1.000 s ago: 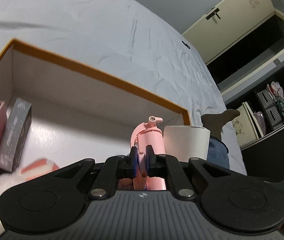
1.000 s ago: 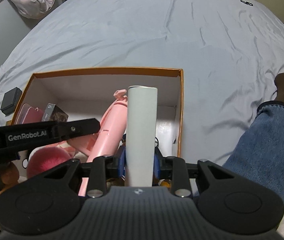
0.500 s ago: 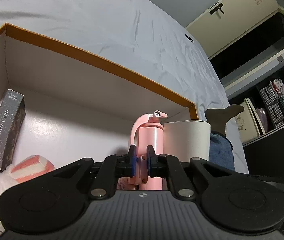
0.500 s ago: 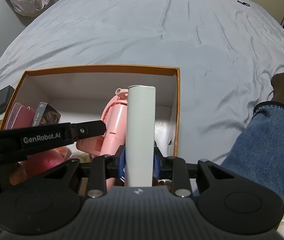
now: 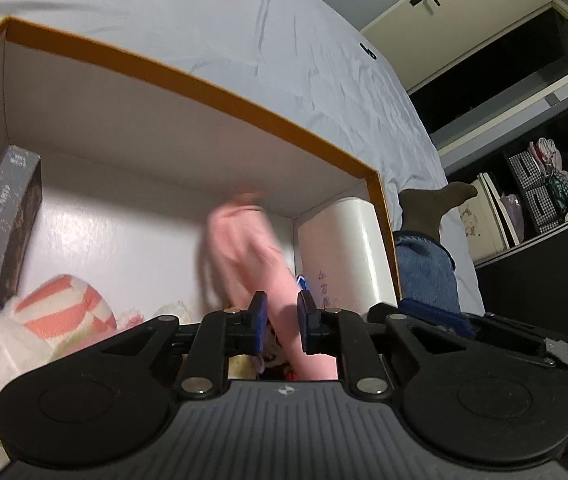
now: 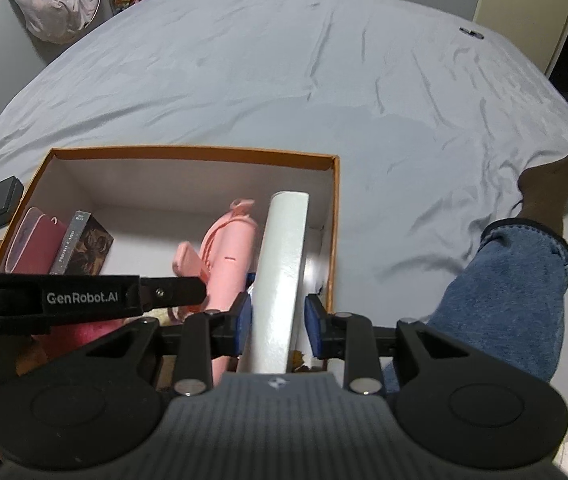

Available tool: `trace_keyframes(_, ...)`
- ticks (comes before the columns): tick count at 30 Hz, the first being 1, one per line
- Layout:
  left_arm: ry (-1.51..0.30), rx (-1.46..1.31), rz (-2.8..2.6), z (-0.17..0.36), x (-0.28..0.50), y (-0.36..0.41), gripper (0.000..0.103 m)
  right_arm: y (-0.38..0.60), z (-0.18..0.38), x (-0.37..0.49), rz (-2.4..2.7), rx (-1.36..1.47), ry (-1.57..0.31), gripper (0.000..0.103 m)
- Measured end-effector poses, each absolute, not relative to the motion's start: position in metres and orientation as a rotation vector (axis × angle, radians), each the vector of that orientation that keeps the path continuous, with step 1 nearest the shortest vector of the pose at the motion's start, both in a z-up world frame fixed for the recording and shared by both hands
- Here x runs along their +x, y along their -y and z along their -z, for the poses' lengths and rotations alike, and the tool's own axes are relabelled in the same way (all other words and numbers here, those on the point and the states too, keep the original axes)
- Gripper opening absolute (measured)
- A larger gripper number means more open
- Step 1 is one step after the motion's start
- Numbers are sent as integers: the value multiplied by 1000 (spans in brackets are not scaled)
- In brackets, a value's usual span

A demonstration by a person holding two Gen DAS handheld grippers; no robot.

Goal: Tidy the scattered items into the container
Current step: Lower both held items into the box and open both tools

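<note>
the left gripper (image 5: 280, 322) is opening its jaws, the blurred pink plastic fan (image 5: 252, 256) between them but loose. the right gripper (image 6: 278, 322) stands released around a smooth white cylinder (image 6: 284, 272), gaps on both sides. both things lie inside the orange-rimmed cardboard box (image 6: 188, 151), cylinder along its right wall. at the box's left end stand a dark photo-card box (image 6: 84, 242) and a pink case (image 6: 34, 242); a striped plush toy (image 5: 56, 316) sits near.
</note>
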State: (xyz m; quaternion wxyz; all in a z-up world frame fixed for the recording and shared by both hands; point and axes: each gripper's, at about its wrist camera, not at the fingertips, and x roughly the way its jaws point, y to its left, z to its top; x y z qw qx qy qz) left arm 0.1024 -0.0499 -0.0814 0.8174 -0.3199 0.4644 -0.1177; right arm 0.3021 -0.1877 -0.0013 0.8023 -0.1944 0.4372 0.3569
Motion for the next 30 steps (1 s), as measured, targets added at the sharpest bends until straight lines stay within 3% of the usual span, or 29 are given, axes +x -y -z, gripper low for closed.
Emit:
trace_keyframes(15,-1008,-636,234,75,102,53,18,199,-2,289,-752,-460,-882,32)
trace_keyframes(19,-1003,-578,232,67,94,54,19,208,-4,277,-747,-511,-853,41)
trace_keyframes(30,-1010,-372,223,43,65,62,23,224,8,252,-761,-606,-873,35)
